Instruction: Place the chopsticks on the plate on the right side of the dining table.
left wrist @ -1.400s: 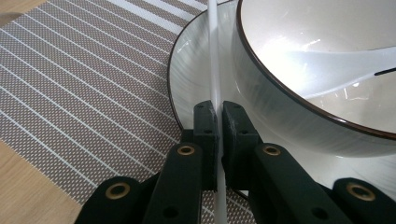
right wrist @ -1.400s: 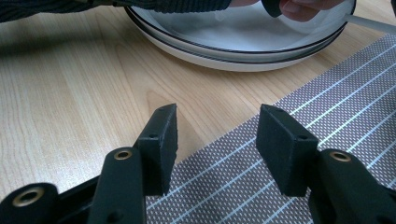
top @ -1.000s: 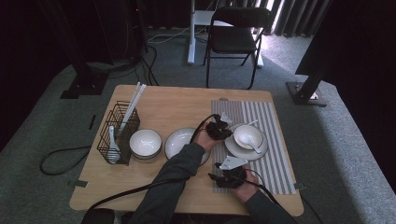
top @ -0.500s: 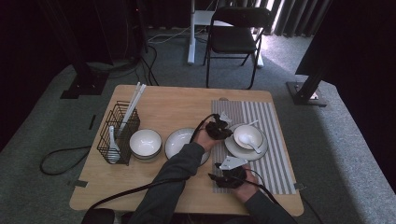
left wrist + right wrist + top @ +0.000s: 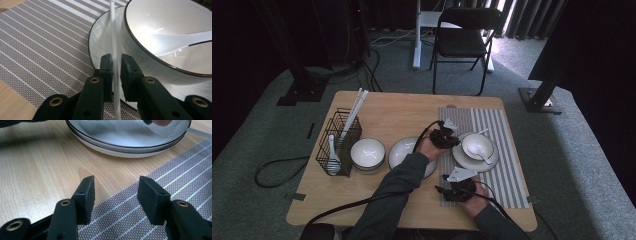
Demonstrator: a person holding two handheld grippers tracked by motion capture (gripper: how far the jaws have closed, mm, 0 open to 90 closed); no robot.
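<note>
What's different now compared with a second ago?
Hardly anything moved. The left gripper has just been opening its jaws a little around the white chopstick beside the bowl; the stick stands between the pads, seemingly being let go. Both hands, the open right gripper, the plates and the rack stayed put.

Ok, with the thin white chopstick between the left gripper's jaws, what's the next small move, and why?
Probably widen the left gripper slightly more and draw it back off the thin white chopstick. Its jaws have just been opening, a gap shows at one pad, and the stick seems to lie across the white plate beside the dark-rimmed white bowl.
</note>
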